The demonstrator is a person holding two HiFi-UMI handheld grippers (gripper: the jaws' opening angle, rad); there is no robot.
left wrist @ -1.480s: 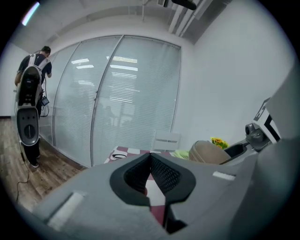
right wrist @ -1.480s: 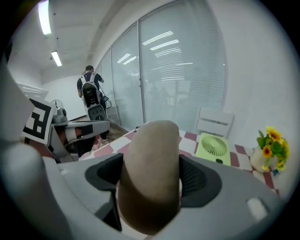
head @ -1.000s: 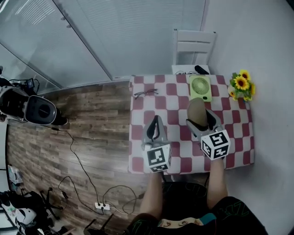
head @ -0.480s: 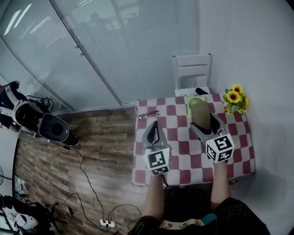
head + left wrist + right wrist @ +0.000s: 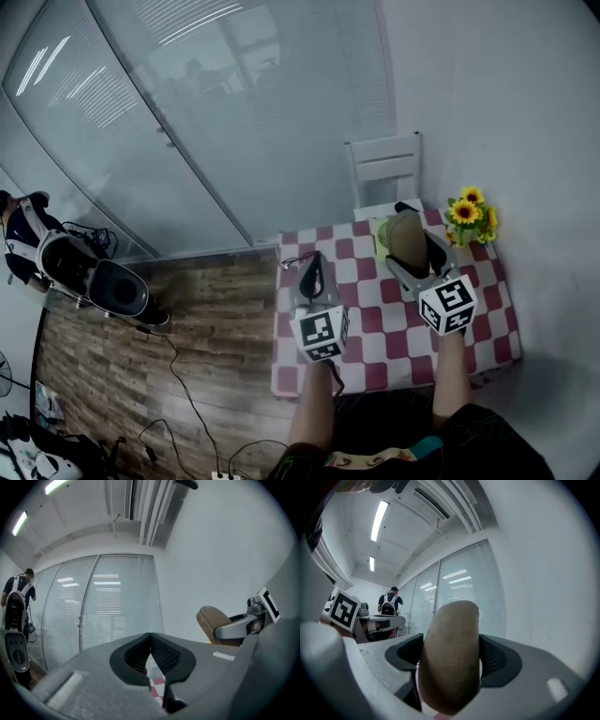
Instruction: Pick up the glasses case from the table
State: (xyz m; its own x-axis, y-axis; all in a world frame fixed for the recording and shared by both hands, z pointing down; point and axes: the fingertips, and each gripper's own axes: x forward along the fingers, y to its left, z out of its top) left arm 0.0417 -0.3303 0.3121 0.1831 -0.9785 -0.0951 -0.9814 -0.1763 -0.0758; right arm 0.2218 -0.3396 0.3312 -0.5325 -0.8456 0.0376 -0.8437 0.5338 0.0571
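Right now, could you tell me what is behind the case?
The green fan, mostly covered by the case in the right claw; beyond it, a white chair.

We hold the right gripper [image 5: 413, 255] over the checkered table [image 5: 377, 330], its jaws clasping the brown glasses case [image 5: 404, 234] upright. At nine o'clock hovers our left gripper [image 5: 316, 261], jaws together. Sunflowers [image 5: 466, 212] stand at two o'clock, a white chair [image 5: 382, 169] at twelve.

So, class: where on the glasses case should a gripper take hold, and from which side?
Grip the glasses case across its narrow width, jaws on the two long sides, coming in from one rounded end. It is a long, slim oval, so that span fits. The right gripper holds it so.
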